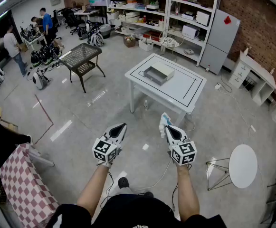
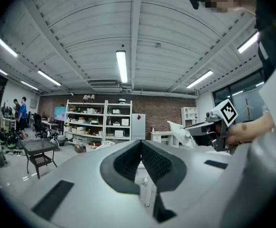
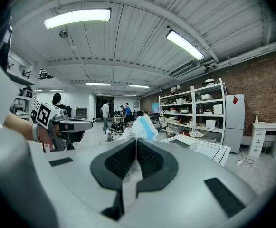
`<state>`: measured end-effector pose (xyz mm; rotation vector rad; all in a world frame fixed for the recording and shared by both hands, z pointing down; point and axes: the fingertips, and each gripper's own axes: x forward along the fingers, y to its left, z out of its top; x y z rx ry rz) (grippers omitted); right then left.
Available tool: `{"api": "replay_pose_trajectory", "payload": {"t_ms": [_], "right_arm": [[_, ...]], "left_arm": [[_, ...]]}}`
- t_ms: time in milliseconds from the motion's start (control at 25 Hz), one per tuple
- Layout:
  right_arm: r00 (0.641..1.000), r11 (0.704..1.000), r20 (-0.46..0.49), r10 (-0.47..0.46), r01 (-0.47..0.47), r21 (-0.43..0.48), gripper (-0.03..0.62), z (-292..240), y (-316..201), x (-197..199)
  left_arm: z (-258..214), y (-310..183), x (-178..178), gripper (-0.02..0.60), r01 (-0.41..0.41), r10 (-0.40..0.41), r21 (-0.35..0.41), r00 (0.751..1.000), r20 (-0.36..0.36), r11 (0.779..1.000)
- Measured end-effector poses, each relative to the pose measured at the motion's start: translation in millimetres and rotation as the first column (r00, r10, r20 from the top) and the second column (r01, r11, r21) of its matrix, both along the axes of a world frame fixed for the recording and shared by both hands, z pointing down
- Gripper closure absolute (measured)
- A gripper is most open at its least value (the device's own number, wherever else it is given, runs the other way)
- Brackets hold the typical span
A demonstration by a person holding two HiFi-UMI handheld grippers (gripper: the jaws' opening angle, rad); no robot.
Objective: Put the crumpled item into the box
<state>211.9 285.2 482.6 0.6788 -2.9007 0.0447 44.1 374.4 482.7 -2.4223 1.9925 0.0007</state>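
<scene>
The crumpled item [image 1: 164,121], a white and light-blue wad, sticks out of the tips of my right gripper [image 1: 166,127], which is shut on it. In the right gripper view the crumpled item [image 3: 141,127] rises just past the closed jaws of my right gripper [image 3: 136,141]. The box [image 1: 159,72], a shallow grey-and-white open carton, lies on the white table [image 1: 185,87] ahead, well beyond both grippers. My left gripper [image 1: 121,127] is held level beside the right one, shut and holding nothing. The left gripper view shows my left gripper [image 2: 140,144] with its pads together.
A black mesh table [image 1: 82,57] stands to the left and white shelving [image 1: 159,8] fills the back wall. A round white side table [image 1: 242,165] is at the right, a checked cloth [image 1: 21,182] at the near left. People [image 1: 46,25] stand far left.
</scene>
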Motion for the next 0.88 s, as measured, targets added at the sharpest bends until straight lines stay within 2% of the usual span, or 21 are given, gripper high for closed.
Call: {"api": "replay_pose_trajectory", "payload": {"t_ms": [200,520,880], "right_arm": [[1.0,1.0,-0.011,0.014,-0.014,-0.005,0.58,2,-10,-40],[0.996,0.996,0.008,0.084,-0.084,-0.015,0.58,8,-28,-110],[0.992,0.991,0.005,0.125,-0.124,-0.04,0.58,22,-57,-163]], "left_arm": [[2,-13,-39,0.575,-0.02,0.02,-0.001,1.0,-0.005,1.0],[9,-39,-108,0.575,-0.093,0.093,0.004,0.996,-0.004,0.996],[18,-75,-161,0.575,-0.145,0.145,-0.023,0.989,0.002,0.989]]}}
